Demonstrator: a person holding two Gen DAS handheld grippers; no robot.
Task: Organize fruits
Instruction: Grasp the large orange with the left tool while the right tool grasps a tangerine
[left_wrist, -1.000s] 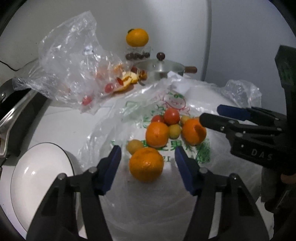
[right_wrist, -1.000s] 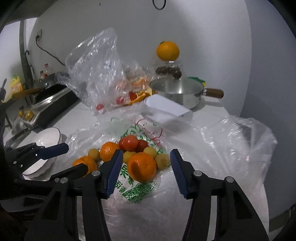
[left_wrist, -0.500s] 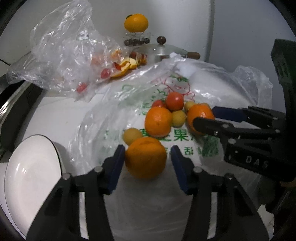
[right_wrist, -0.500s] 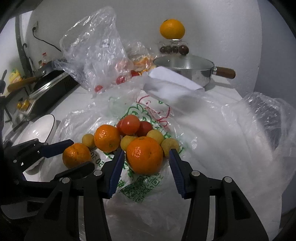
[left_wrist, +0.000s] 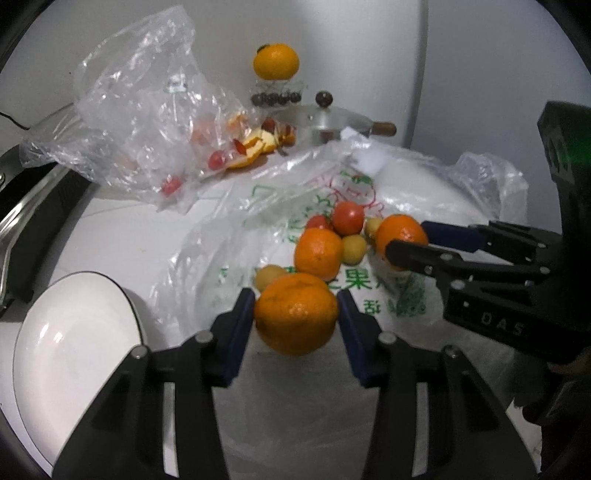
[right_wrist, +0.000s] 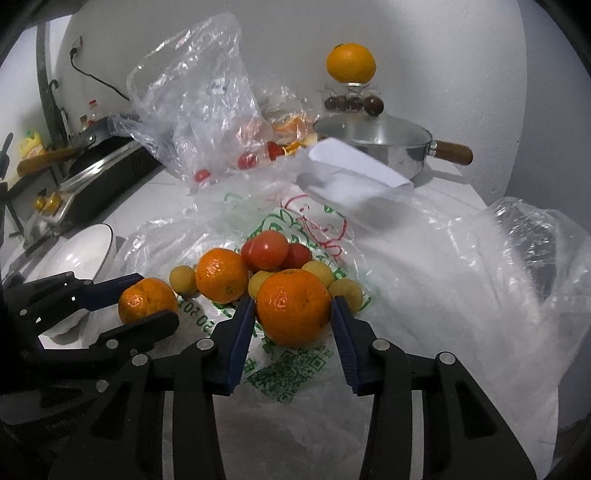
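Both tools closing at once: left tool (left_wrist: 295, 321) squeezing the near orange (left_wrist: 295, 317), right tool (right_wrist: 293, 314) squeezing another orange (right_wrist: 293, 306), probably headed for the white bowl (left_wrist: 74, 354).

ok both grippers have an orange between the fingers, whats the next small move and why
Probably finish the squeeze, then lift. The left gripper and right gripper are each closing around an orange, pads at the peel on both sides. Both fruits sit low on the printed plastic bag. The white bowl by the left gripper looks like the likely drop spot.
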